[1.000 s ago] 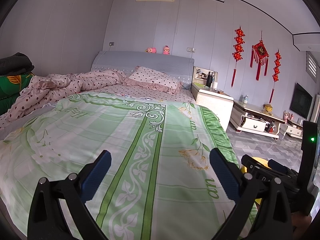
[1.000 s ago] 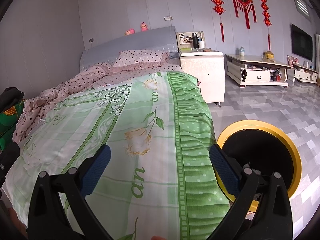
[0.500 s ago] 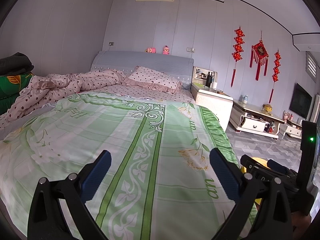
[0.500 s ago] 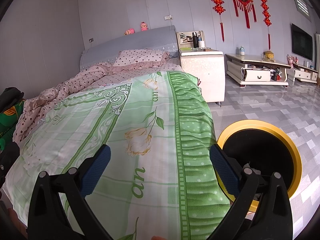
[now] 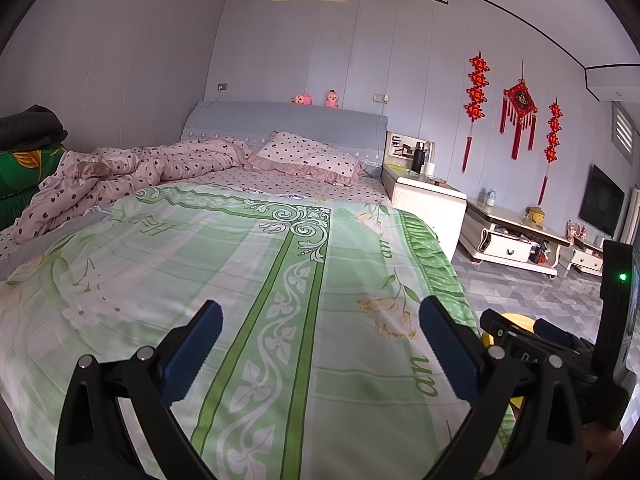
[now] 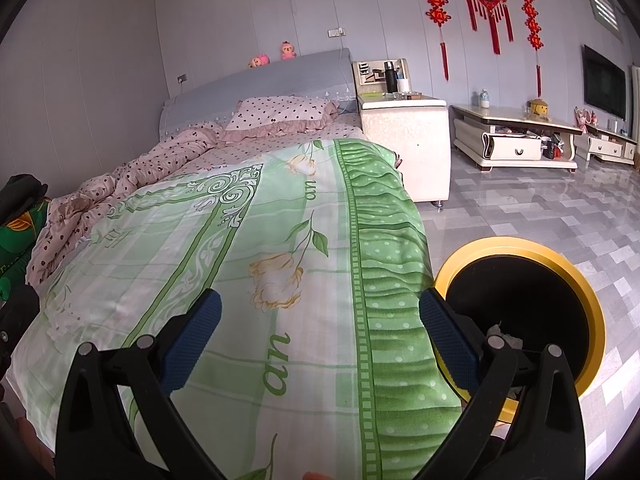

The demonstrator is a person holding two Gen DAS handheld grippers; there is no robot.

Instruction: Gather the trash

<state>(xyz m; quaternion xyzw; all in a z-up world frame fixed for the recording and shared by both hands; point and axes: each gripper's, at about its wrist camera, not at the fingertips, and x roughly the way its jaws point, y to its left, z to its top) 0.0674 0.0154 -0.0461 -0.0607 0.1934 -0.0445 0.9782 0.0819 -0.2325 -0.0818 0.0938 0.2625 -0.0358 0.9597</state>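
A round bin with a yellow rim (image 6: 576, 276) and black inside stands on the floor beside the bed's right edge; a crumpled pale scrap (image 6: 508, 334) lies in it behind my right finger. My right gripper (image 6: 320, 330) is open and empty over the green floral sheet (image 6: 248, 248), with the bin just right of it. My left gripper (image 5: 320, 340) is open and empty over the same sheet (image 5: 248, 264). The bin's rim (image 5: 516, 318) shows partly behind the other gripper's black body (image 5: 560, 344). I see no loose trash on the bed.
A pink dotted quilt (image 5: 132, 172) and pillow (image 5: 308, 154) lie at the bed's head. A white nightstand (image 6: 404, 132) and low TV cabinet (image 6: 516, 136) stand along the wall. Grey tiled floor (image 6: 540, 208) spreads right of the bed. Folded bedding (image 5: 24, 148) is stacked left.
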